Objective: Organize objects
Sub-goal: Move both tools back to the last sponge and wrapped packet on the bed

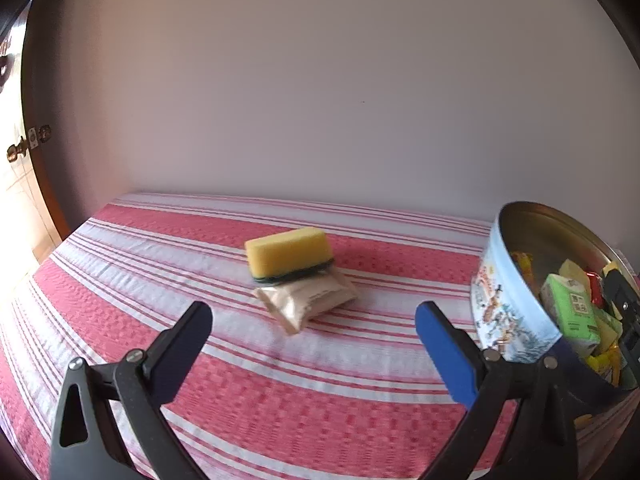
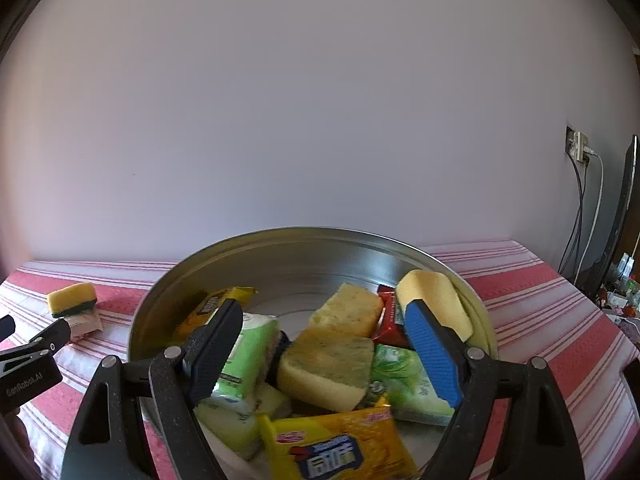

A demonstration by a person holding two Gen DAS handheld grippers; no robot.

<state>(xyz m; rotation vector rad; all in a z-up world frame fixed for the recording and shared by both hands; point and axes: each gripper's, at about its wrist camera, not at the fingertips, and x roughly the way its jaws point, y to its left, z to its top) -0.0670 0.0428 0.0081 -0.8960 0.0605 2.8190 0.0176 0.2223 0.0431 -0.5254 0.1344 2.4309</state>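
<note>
Round tin (image 2: 304, 256): bare metal inside, brushed, semi-glossy; outside wall (image 1: 508, 312) printed, smooth. Red-and-white striped cloth (image 1: 280, 380) over the worktop: woven, matt, textured weave. Yellow sponge with a green scouring layer (image 1: 288, 256): porous foam, matt. Beige packet (image 1: 308, 300) under it: probably plastic film, slightly shiny; blurred. Yellow snack packet (image 2: 336, 448): glossy plastic. Right tool (image 2: 320, 344) pads: ribbed, matt.

Yellow sponge (image 1: 289, 255) atop beige packet (image 1: 310, 300), filled tin (image 1: 516, 308)

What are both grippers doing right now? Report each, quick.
Left gripper: open, empty, aimed at the yellow sponge on the beige packet.
Right gripper: open, holding nothing, over the round tin.
</note>
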